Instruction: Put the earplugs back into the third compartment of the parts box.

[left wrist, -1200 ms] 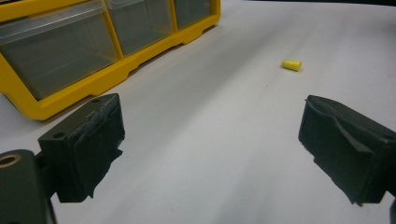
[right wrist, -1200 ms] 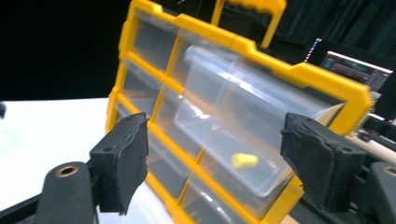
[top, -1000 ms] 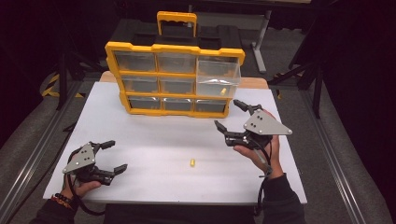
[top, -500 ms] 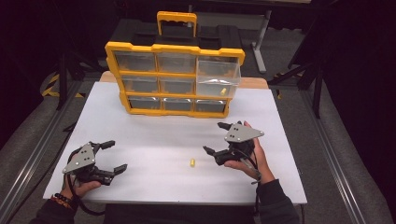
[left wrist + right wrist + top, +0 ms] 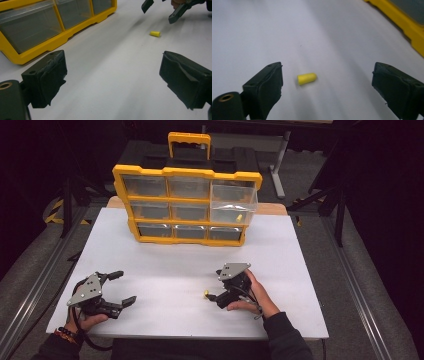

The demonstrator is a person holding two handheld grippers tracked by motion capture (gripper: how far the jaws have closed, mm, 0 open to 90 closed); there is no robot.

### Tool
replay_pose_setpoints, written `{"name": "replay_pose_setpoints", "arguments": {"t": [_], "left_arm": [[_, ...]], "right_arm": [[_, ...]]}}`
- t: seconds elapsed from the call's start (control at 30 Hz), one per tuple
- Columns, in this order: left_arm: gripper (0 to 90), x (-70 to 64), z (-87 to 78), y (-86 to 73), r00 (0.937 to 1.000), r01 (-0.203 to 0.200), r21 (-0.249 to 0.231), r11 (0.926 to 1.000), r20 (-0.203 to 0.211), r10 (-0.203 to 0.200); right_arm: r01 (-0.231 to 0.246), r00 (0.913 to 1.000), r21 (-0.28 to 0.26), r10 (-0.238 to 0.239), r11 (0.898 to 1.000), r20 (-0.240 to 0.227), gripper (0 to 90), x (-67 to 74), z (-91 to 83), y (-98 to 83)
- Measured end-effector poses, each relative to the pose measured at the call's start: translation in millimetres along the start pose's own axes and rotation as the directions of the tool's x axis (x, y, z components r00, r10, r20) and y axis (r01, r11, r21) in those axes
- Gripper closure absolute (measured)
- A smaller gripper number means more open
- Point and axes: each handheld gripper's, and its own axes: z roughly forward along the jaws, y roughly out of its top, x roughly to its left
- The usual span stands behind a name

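A small yellow tapered plug, prob. foam or soft plastic, lies on its side on the white counter, towards the near right, well apart from the yellow-framed organiser w/ clear plastic drawers standing at the far edge. The right gripper sits low just beside it; in the right gripper view its jaws are spread wide w/ nothing between them but the plug, which lies nearer the left-hand jaw than the other and touches neither. The left gripper rests near the front left of the counter, jaws also wide apart and empty; from its own view the plug lies well ahead. My guess on handling: v. light, likely a bit squashy, round in section so it'll roll or skid on the smooth top if one jaw nudges it first. Best hold looks like across the thicker mid-body, jaws closing square on the two long sides, not on the narrow tip where it could squirt out. Gentle squeeze should do, no weight to speak of. The organiser's top right drawer stands pulled out w/ a small yellow bit inside, poss. the same kind, too small to tell for sure.
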Motion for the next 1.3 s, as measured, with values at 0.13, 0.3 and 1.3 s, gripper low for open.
{"name": "replay_pose_setpoints", "arguments": {"t": [0.13, 0.3, 1.3], "left_arm": [[8.5, -0.1, 0.2, 0.1, 1.0, -0.001, 0.001, 1.0, 0.003, 0.001], [8.6, -0.2, 0.5, 0.0, 1.0, -0.002, 0.006, 1.0, 0.007, 0.001], [9.5, 0.2, -0.7, 0.3, 0.9999, -0.012, 0.01, 0.9999, 0.008, 0.012]], "right_arm": [[0.004, 0.9997, 0.018, -0.004, 1.0, -0.023, 21.9, 1.4, 10.5, -0.7], [0.024, 0.9978, 0.067, -0.019, 0.997, -0.063, 31.9, 2.4, 21.5, -2.7], [0.047, 0.9909, 0.05, -0.04, 0.998, -0.128, 69.6, 5.9, 17.1, -0.1]]}}
